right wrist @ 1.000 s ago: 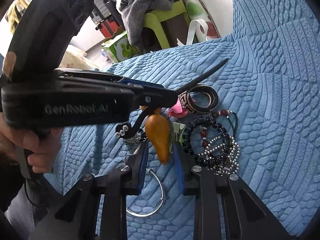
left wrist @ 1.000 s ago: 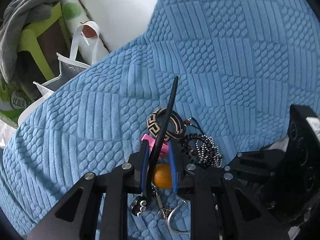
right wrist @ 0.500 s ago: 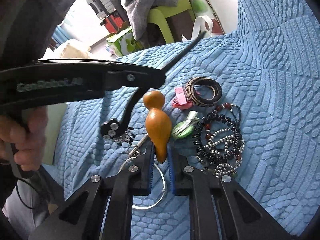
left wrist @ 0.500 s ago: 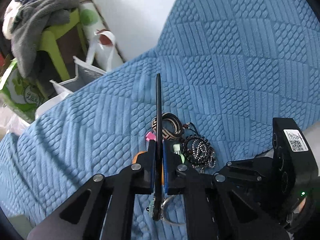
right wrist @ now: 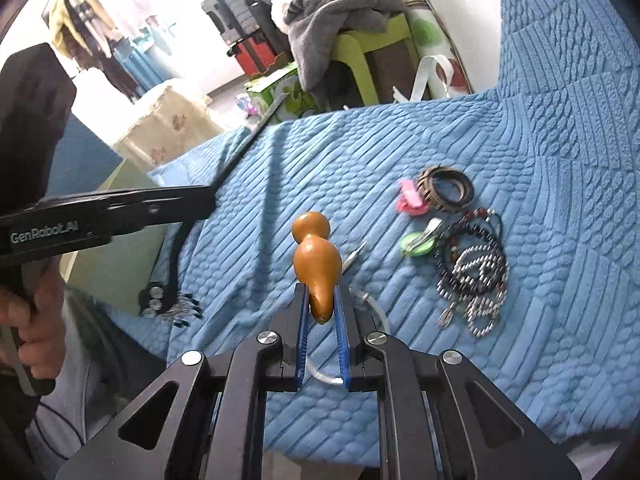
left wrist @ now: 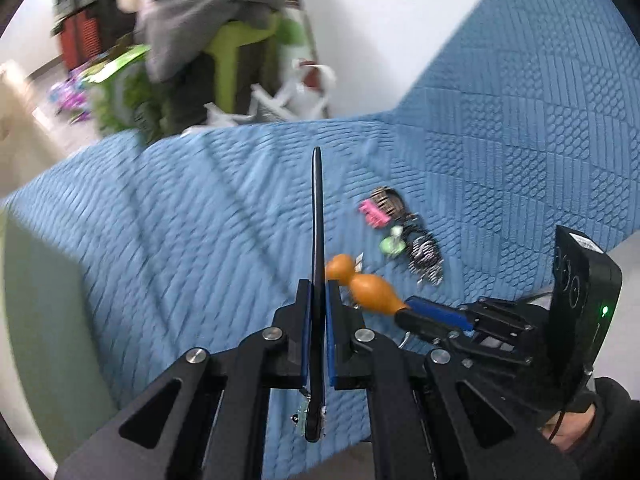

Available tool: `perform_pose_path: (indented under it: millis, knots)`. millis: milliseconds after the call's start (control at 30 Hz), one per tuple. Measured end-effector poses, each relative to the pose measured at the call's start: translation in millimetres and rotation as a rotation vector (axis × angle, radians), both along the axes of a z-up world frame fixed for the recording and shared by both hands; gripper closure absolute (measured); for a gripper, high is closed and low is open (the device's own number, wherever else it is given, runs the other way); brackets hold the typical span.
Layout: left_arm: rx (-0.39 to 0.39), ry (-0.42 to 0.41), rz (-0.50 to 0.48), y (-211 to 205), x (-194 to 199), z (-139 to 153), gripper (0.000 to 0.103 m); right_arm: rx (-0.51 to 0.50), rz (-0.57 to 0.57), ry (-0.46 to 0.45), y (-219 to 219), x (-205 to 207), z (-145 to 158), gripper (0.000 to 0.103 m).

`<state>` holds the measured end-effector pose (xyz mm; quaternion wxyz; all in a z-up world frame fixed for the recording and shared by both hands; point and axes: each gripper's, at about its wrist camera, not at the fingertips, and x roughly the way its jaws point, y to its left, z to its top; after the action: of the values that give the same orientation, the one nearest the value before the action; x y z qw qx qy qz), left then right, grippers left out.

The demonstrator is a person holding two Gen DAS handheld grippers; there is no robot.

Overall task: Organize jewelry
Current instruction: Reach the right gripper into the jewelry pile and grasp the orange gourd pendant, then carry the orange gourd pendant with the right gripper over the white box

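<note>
My left gripper [left wrist: 318,292] is shut on a long black hair stick [left wrist: 317,216] with a beaded end, lifted above the blue quilt; it shows at left in the right wrist view [right wrist: 234,156]. My right gripper [right wrist: 322,300] is shut on an orange gourd pendant [right wrist: 316,256], also held above the quilt and seen in the left wrist view [left wrist: 362,282]. On the quilt lie a patterned bangle [right wrist: 446,188], a pink clip [right wrist: 410,198], a green clip [right wrist: 418,242] and a heap of beaded bracelets [right wrist: 474,268].
A clear ring [right wrist: 374,314] and a small metal pin [right wrist: 354,258] lie under the right gripper. A pale green box [right wrist: 116,256] sits at the quilt's left edge. A green stool with grey clothes [right wrist: 348,12] and a white bag [left wrist: 296,96] stand beyond the bed.
Both grippers have lifted and drawn back to the left with their items. The left gripper has swung left, away from the jewelry heap. The gourd has come off the quilt.
</note>
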<state>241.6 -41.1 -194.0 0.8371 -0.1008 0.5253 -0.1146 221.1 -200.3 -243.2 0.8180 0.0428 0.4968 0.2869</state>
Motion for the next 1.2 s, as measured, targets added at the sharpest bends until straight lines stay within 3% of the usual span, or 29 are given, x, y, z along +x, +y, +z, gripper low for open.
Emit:
perform_pose_path:
  millis: [133, 233, 500, 533, 600, 667, 833, 1100, 1200]
  knots:
    - [-0.003, 0.019, 0.087, 21.8, -32.5, -11.3, 0.097, 0.007, 0.015, 0.071, 12.7, -16.4, -4.7, 0.092]
    - [-0.001, 0.028, 0.122, 30.0, -51.6, -19.6, 0.097, -0.047, 0.057, 0.076, 31.5, -37.7, -6.0, 0.092]
    - [-0.004, 0.021, 0.137, 40.3, -77.6, -31.7, 0.097, -0.14, 0.062, 0.121, 51.3, -62.9, -16.8, 0.09]
    - [-0.012, 0.021, 0.137, 42.2, -79.0, -32.7, 0.097, -0.139, 0.06, 0.127, 52.3, -62.1, -18.9, 0.087]
    - [-0.02, 0.019, 0.133, 45.1, -81.3, -34.8, 0.097, -0.131, 0.045, 0.133, 52.7, -58.9, -20.0, 0.057]
    - [-0.029, 0.017, 0.134, 48.5, -80.5, -35.4, 0.097, -0.135, 0.016, 0.107, 51.2, -56.5, -18.3, 0.052]
    - [-0.037, -0.003, 0.132, 53.2, -79.8, -34.6, 0.097, -0.166, -0.048, 0.042, 50.4, -45.2, -11.6, 0.052]
    - [-0.026, -0.025, 0.116, 51.6, -76.8, -31.5, 0.097, -0.139, -0.009, 0.022, 63.8, -44.7, -15.3, 0.052]
    - [-0.029, -0.031, 0.115, 51.8, -76.2, -30.3, 0.097, -0.227, 0.014, -0.037, 77.0, -47.8, -18.1, 0.052]
